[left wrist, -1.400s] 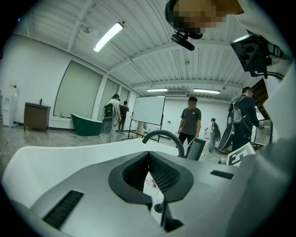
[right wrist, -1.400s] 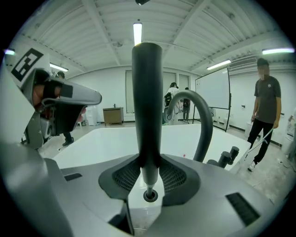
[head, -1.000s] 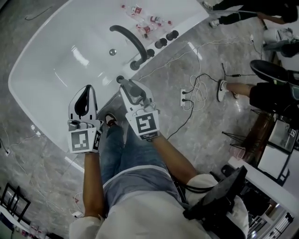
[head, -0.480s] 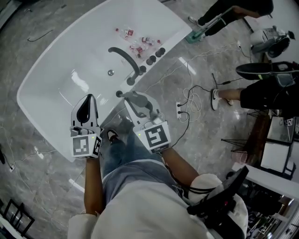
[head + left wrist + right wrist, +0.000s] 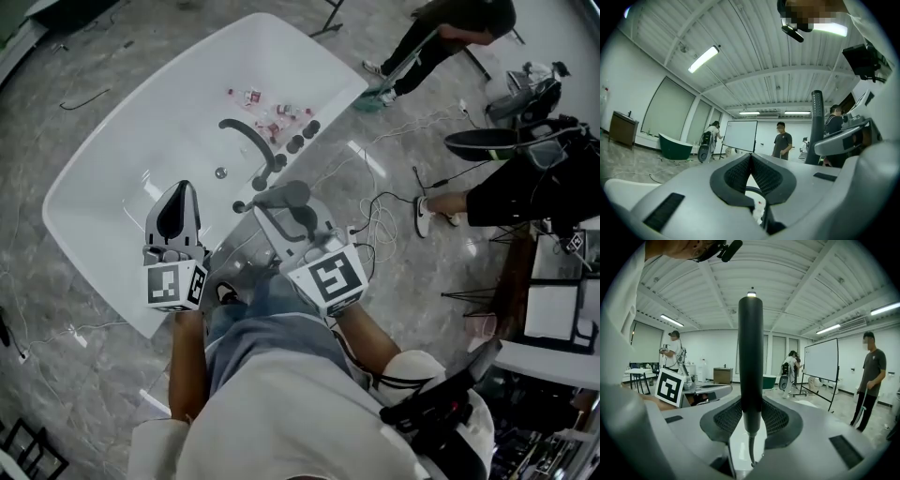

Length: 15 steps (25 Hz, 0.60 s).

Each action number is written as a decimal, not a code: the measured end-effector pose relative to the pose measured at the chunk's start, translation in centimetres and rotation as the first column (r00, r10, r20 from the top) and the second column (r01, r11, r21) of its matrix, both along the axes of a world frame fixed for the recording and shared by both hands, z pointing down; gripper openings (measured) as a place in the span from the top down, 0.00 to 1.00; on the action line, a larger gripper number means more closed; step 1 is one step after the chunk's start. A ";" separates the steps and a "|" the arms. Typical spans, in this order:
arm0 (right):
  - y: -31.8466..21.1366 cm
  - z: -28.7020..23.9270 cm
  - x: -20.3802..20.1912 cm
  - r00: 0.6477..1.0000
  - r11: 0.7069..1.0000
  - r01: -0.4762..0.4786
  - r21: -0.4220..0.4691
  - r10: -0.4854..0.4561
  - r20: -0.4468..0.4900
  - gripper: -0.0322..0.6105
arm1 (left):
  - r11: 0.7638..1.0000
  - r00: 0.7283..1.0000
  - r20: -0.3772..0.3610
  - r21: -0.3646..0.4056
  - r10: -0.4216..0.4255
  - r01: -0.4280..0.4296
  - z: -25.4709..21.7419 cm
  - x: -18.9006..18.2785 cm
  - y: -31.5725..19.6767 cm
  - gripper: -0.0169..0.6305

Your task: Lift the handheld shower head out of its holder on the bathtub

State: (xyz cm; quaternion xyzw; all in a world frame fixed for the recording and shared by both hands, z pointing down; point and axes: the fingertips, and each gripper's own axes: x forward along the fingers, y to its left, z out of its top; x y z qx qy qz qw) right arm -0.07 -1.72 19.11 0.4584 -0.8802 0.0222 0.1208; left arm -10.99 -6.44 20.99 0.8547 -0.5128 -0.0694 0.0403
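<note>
One grip only: my right gripper (image 5: 751,418) is clamped on the shower head (image 5: 284,195), held above the tub's (image 5: 141,112) near-right rim, while my left gripper (image 5: 751,161) is pinched closed on nothing, so the lift looks done and next I'd just hold steady.

One bathtub (image 5: 103,159), one shower head (image 5: 281,195), one spout (image 5: 246,134). Two grippers: left gripper (image 5: 179,192), right gripper (image 5: 270,214). One whiteboard (image 5: 820,359). Some bottles (image 5: 272,114) in bathtub, too small to count.

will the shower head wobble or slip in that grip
The shower head looks rigid and smooth, so it may slide or pivot in the right gripper. Its hose hangs below, looks floppy, and will likely tug as it lifts.
</note>
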 end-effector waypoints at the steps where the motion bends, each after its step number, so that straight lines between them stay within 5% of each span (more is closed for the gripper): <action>1: 0.4 -1.0 0.0 1.000 1.000 -0.009 0.000 0.009 0.005 0.74 | 1.000 1.000 -0.007 0.002 0.009 -0.009 -0.8 -0.2 0.5 0.95; 9: 4.3 -10.2 1.4 0.997 0.998 -0.053 0.043 0.050 0.062 0.74 | 0.997 0.996 -0.018 0.005 0.082 -0.082 -7.0 0.1 4.8 0.95; 15: 3.3 -10.0 1.6 0.993 0.995 -0.092 0.028 0.090 0.077 0.74 | 0.991 0.991 0.004 0.005 0.132 -0.132 -8.2 1.1 4.2 0.95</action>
